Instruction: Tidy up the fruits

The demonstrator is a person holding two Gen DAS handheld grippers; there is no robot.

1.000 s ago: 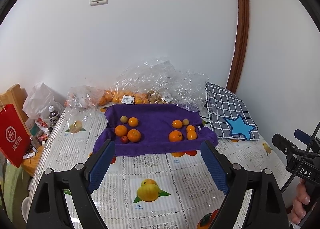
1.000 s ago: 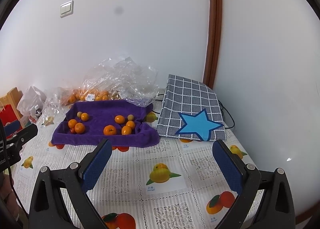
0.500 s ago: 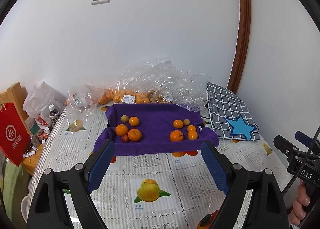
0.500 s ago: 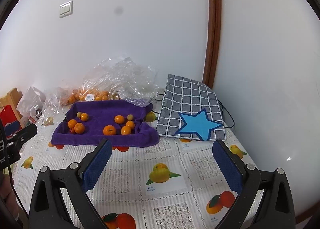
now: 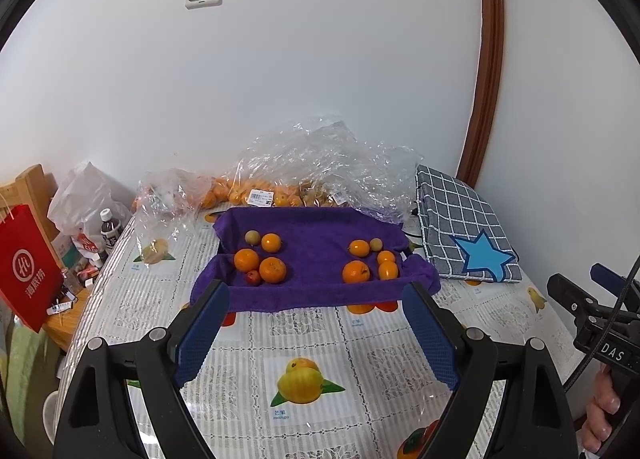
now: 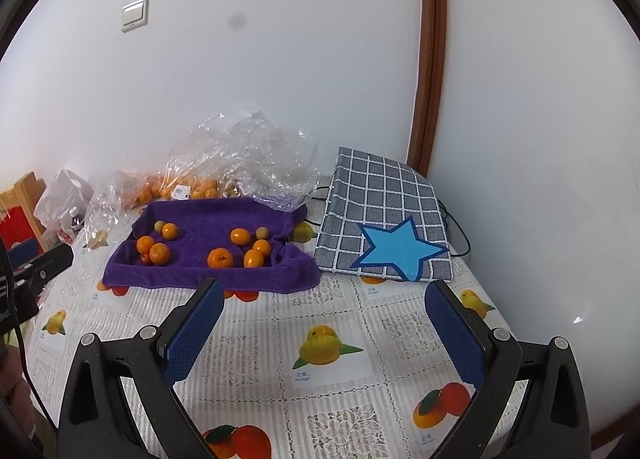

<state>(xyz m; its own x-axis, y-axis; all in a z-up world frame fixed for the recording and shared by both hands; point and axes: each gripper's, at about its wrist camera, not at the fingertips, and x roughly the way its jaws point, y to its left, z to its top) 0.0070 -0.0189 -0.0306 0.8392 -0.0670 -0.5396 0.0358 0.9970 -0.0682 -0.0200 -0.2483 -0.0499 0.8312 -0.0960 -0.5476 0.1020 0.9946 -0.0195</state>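
A purple towel point(image 5: 316, 235) point(image 6: 208, 219) lines a shallow tray on the table and holds two clusters of fruit. The left cluster point(image 5: 260, 259) point(image 6: 156, 245) has oranges, a small green fruit and a small red one. The right cluster point(image 5: 370, 263) point(image 6: 242, 247) has oranges and one small green fruit. My left gripper point(image 5: 316, 307) hangs open over the tablecloth, short of the towel's front edge, with nothing between its blue pads. My right gripper point(image 6: 324, 303) is open and empty too, further right, in front of the towel's right corner.
Clear plastic bags with more oranges point(image 5: 256, 193) point(image 6: 180, 185) lie behind the towel against the wall. A grey checked bag with a blue star point(image 5: 468, 235) point(image 6: 384, 227) sits at the right. A red paper bag point(image 5: 24, 267), a bottle point(image 5: 110, 229) and clutter crowd the left edge.
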